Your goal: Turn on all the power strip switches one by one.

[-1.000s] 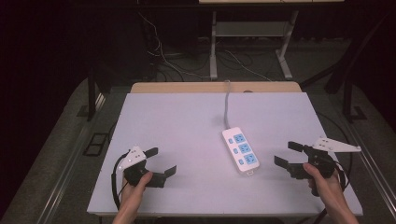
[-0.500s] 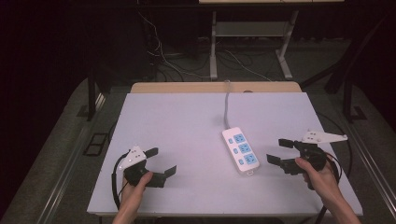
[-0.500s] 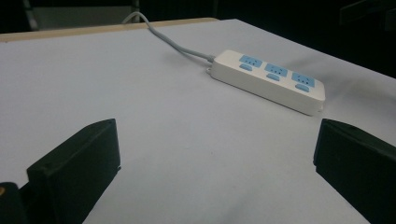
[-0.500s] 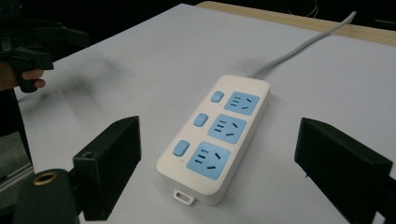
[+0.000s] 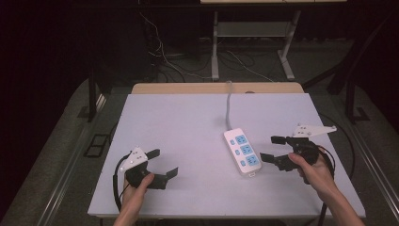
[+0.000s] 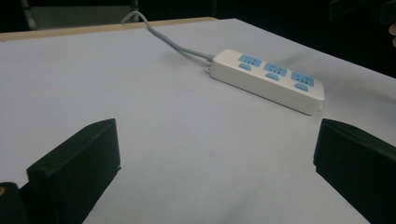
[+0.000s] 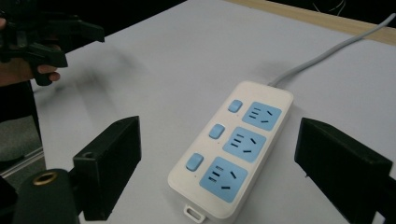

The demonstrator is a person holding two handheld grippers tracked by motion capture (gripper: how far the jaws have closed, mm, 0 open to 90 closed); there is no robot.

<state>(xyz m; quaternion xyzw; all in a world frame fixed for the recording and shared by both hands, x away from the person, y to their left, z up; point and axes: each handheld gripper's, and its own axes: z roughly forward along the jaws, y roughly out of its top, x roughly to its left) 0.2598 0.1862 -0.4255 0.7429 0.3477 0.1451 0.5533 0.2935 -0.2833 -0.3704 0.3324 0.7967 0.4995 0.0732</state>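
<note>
White power strip (image 5: 242, 152) with three blue sockets and three blue switches, lying flat right of centre on the worktop (image 5: 188, 122); no legible lettering. Right tool (image 5: 272, 149), jaws wide apart and empty, just beside it. Left tool (image 5: 163, 164), likewise wide open and empty, well apart.

Light falls from above onto the pale table (image 5: 188, 122), which reads bright and even while the floor and far background sink into near black. The power strip (image 7: 236, 144) throws only a soft shadow. In the right gripper view the left gripper (image 7: 44, 35), far left, is blurred, and both gripper views are grainy.
</note>
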